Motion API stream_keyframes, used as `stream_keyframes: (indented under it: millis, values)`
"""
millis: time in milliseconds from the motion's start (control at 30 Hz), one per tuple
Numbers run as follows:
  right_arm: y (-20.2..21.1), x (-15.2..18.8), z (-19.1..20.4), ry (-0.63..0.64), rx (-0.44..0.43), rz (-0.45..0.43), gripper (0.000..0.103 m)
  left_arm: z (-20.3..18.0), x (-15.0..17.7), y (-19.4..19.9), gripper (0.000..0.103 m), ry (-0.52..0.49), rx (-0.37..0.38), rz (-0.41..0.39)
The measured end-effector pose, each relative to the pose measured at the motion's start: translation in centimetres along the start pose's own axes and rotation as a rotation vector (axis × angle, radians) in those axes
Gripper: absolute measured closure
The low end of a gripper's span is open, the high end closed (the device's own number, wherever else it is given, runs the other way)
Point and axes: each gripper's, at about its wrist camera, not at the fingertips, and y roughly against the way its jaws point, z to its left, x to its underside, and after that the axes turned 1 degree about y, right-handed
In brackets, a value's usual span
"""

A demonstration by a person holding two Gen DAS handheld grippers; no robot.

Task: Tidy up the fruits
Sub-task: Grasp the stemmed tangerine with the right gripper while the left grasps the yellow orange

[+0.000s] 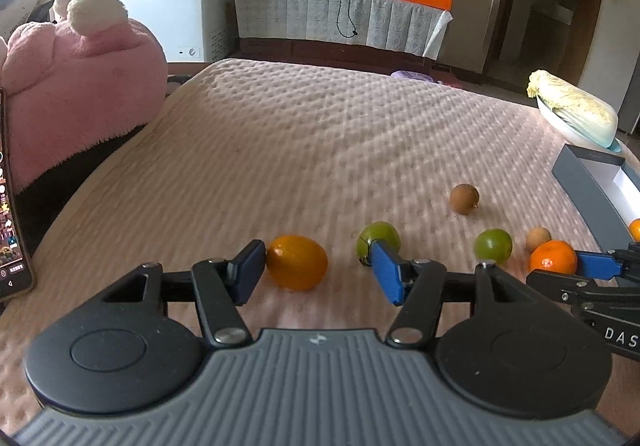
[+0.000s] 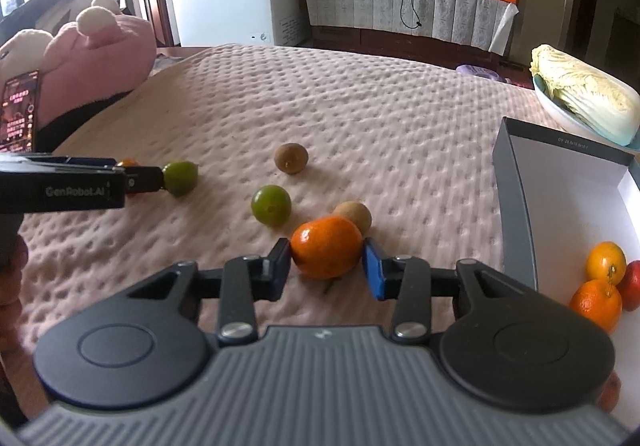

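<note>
Three fruits already lie in the box (image 2: 516,206) at the bed's right edge; right gripper (image 2: 326,260) jaws clamp a mandarin (image 2: 326,246), left gripper (image 1: 318,266) jaws open beside an orange fruit (image 1: 297,262), five others loose

Our left gripper (image 1: 318,266) and right gripper (image 2: 326,266) share one build: a ribbed grey housing at the bottom of the frame, two round black discs, black linkage arms with silver rivets, and blue fingers (image 1: 386,272). At the left edge of the right wrist view, the left gripper's black side reads "GenRobot.AI".
</note>
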Motion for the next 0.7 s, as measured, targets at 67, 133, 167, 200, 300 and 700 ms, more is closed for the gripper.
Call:
stream_keyframes:
  millis: [67,133,167,200,300,700]
  values:
    - [0.1,0.0,0.0,0.0,-0.006,0.0,0.062,0.0,0.0,0.0,0.038,0.0,0.006,-0.001]
    - [0.5,-0.1,0.0,-0.002,-0.019,-0.004,0.062,0.2,0.1,-0.1,0.038,0.012,0.013,0.002]
    - [0.8,-0.2,0.0,-0.001,-0.026,-0.009,0.062,0.3,0.0,-0.1,0.038,0.018,0.017,0.004]
    - [1.1,-0.2,0.0,0.001,-0.034,-0.014,0.062,0.3,0.0,-0.1,0.038,0.021,0.018,0.005]
    - [1.8,-0.4,0.0,0.003,-0.058,-0.017,0.062,0.3,0.0,-0.1,0.038,0.022,0.018,0.004]
    - [4.0,-0.8,-0.9,0.011,-0.09,-0.049,0.062,0.7,0.0,0.6,0.038,0.069,0.008,0.033]
